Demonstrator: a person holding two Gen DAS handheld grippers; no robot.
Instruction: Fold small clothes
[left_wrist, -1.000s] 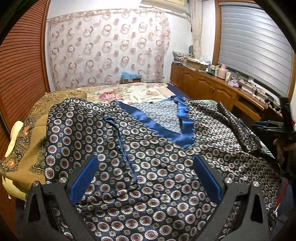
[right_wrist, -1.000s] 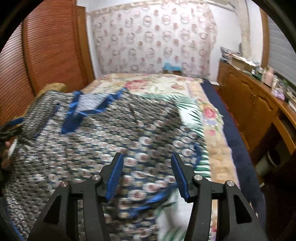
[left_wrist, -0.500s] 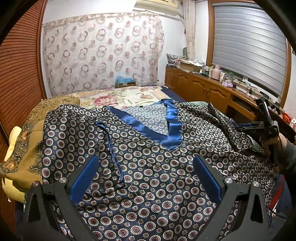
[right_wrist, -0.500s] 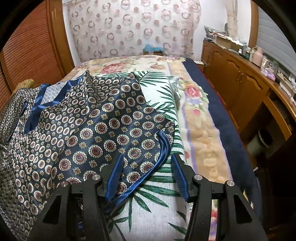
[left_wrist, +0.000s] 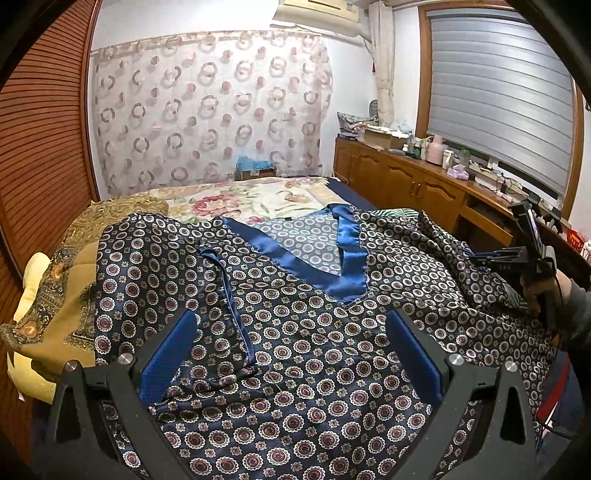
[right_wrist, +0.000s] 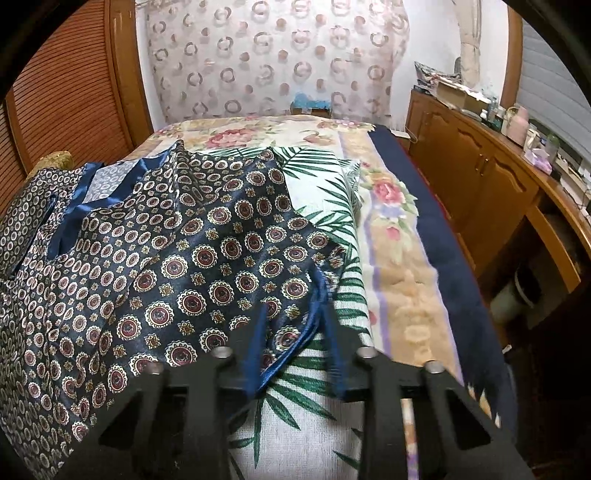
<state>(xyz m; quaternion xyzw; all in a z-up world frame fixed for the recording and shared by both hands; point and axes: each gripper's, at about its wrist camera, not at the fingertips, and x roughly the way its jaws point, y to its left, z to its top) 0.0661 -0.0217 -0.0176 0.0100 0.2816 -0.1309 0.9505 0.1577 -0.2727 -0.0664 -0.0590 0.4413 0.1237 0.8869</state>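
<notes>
A navy satin pyjama top (left_wrist: 303, 325) with medallion print and a blue V collar (left_wrist: 332, 266) lies spread on the bed. My left gripper (left_wrist: 291, 350) is open above its lower front, holding nothing. In the right wrist view the top's right sleeve (right_wrist: 207, 266) lies over a leaf-print sheet (right_wrist: 325, 206). My right gripper (right_wrist: 295, 343) has its jaws narrowed around the sleeve's blue cuff edge (right_wrist: 314, 314). The right gripper also shows in the left wrist view (left_wrist: 524, 254), at the garment's right edge.
A yellow patterned pillow (left_wrist: 62, 295) lies left of the top. A floral blanket (right_wrist: 399, 258) covers the bed. A wooden cabinet with clutter (left_wrist: 424, 177) runs along the right. A slatted wooden wardrobe (left_wrist: 40, 147) stands at the left, a curtain (left_wrist: 207, 110) behind.
My right gripper moved in onto the sleeve's cuff and its jaws narrowed around the blue edge. My left gripper stayed open and rose slightly above the garment.
</notes>
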